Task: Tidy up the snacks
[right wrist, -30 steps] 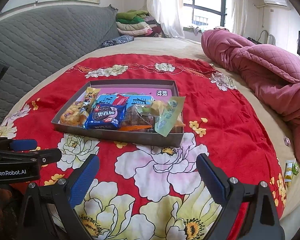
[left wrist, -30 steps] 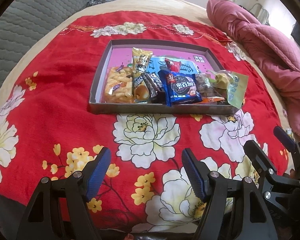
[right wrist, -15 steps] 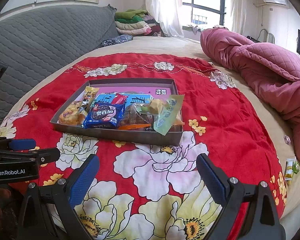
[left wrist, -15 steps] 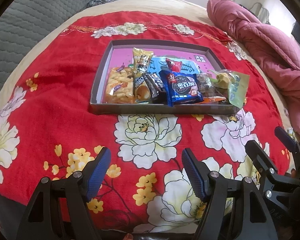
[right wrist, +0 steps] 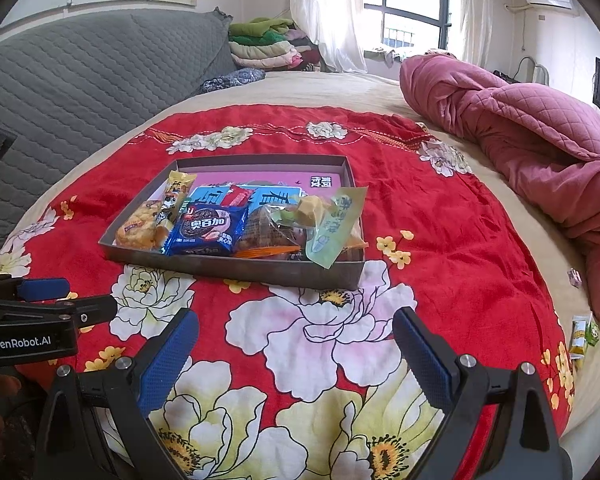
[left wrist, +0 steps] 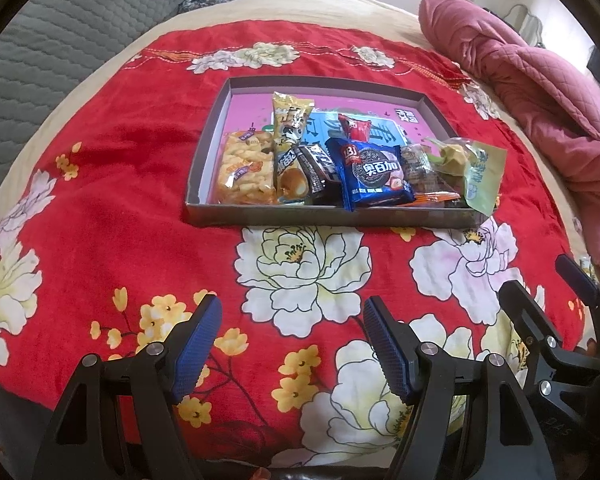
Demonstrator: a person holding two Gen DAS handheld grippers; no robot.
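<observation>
Red floral cloth (left wrist: 120,168) covers the bed in the left wrist view, and the tray (left wrist: 328,216) of snacks lies on it straight ahead of the left gripper (left wrist: 290,344), well apart from its tips. Its jaws stand wide and empty. The packets crowd the tray's near edge in a row running left to right, with the blue packet (left wrist: 374,174) in the middle and the green packet (left wrist: 482,174) hanging over the right corner. The right gripper (left wrist: 548,292) shows at the right edge.

Bed and cloth fill the right wrist view too. The right gripper (right wrist: 296,354) is also wide open with nothing in it. The tray (right wrist: 236,270) lies ahead and a little left. The green packet (right wrist: 336,224) leans on the near right corner, which looks closer to this gripper than to the left gripper (right wrist: 44,288). Two small packets (right wrist: 582,336) lie off the cloth at far right, likely the right hand's to fetch.
</observation>
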